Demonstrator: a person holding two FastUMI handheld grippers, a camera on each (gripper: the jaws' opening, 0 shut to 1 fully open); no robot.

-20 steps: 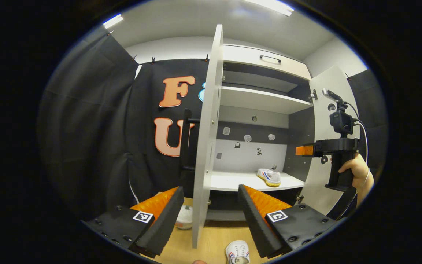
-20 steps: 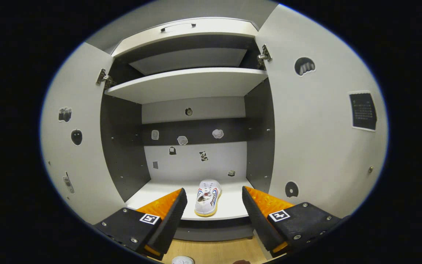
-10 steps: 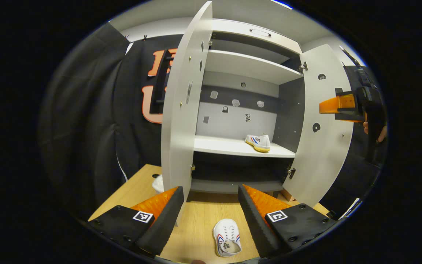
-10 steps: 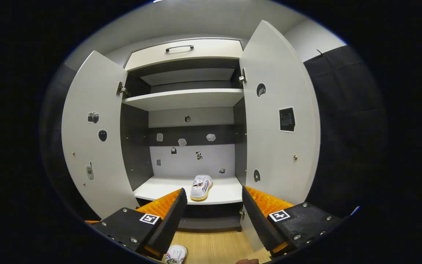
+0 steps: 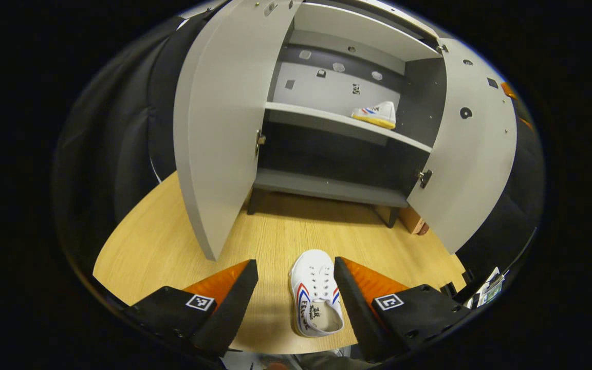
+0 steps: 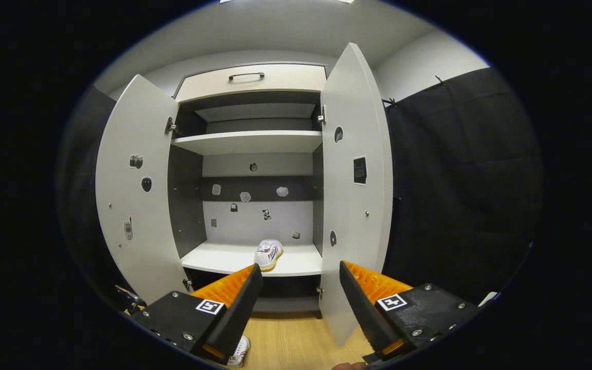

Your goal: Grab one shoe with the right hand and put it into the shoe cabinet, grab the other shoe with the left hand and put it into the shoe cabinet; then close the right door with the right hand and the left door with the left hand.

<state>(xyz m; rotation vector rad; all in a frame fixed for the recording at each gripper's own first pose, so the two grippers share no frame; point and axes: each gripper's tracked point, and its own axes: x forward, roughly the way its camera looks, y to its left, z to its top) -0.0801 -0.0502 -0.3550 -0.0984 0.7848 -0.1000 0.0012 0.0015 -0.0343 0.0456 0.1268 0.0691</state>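
Two shoes are apart: one [image 5: 375, 114] lies on the cabinet [image 5: 327, 187] shelf toward its right side, the other [image 5: 315, 300] on the wood floor [image 5: 172, 241] near the camera. The left gripper [image 5: 296, 295] hangs above the floor shoe, fingers wide apart and holding nothing. The right gripper [image 6: 300, 300] faces the cabinet, likewise wide and empty. Both doors [image 6: 355, 205] stand open.

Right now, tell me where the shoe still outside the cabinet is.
In the left gripper view, the shoe lies on the wooden floor between the left tool's open fingers, before the cabinet.
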